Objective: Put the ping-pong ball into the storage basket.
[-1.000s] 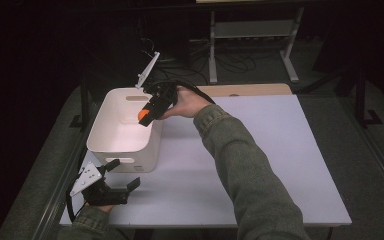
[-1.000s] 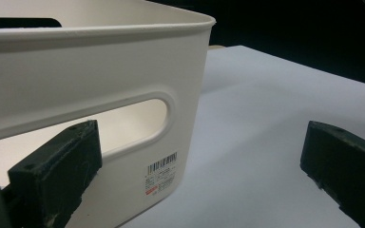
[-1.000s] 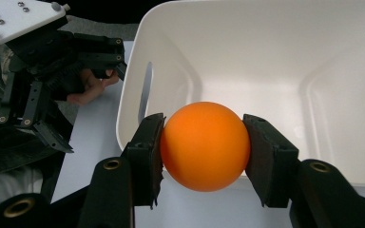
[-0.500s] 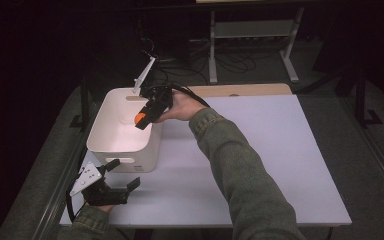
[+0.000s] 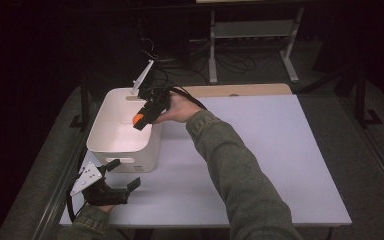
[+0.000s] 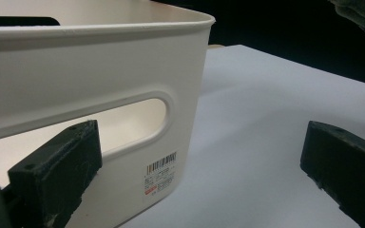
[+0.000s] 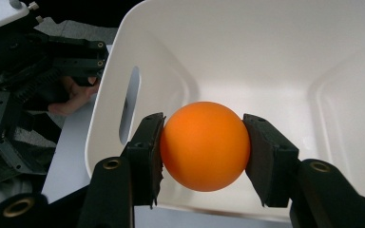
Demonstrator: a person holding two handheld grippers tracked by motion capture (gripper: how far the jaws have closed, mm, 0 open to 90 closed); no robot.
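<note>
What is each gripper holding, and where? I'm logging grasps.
The right gripper clamps the orange ball across its middle, over the white bin. The left gripper holds nothing.

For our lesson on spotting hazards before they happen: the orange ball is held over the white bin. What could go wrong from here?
1. The right gripper pinches the round orange ball only at its two sides, so it might slip out early.
2. The ball hangs above the white bin, whose floor looks bare and hard; dropped from there, it may bounce back out.
3. The left gripper sits open beside the bin without holding it, so a knock could shift the bin.
</note>
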